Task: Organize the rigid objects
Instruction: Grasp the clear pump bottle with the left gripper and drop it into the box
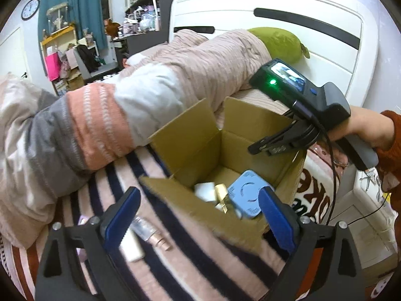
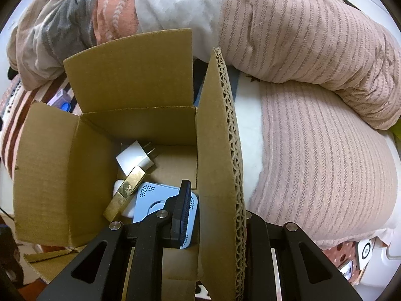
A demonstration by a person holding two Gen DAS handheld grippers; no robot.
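An open cardboard box (image 1: 190,140) (image 2: 130,75) stands on a striped bed blanket. Inside lie a light blue square device (image 1: 246,194) (image 2: 153,197), a white plug adapter (image 2: 136,159) (image 1: 204,190) and a gold bar-shaped object (image 2: 125,192) (image 1: 221,195). My left gripper (image 1: 198,215) is open and empty, its blue pads astride the box's near flap. My right gripper (image 2: 213,208) straddles the box's right flap (image 2: 220,165), left finger inside the box, right finger hidden behind the flap. It shows from outside in the left wrist view (image 1: 275,145). A clear bottle with a rose-gold cap (image 1: 153,233) lies on the blanket below my left finger.
A rolled duvet (image 1: 112,110) (image 2: 275,25) lies right behind the box. A green cushion (image 1: 278,42) and a white headboard (image 1: 275,10) are at the back. A beige flat object (image 1: 131,247) lies by the bottle. A small box with a blue cap (image 2: 62,102) lies left of the carton.
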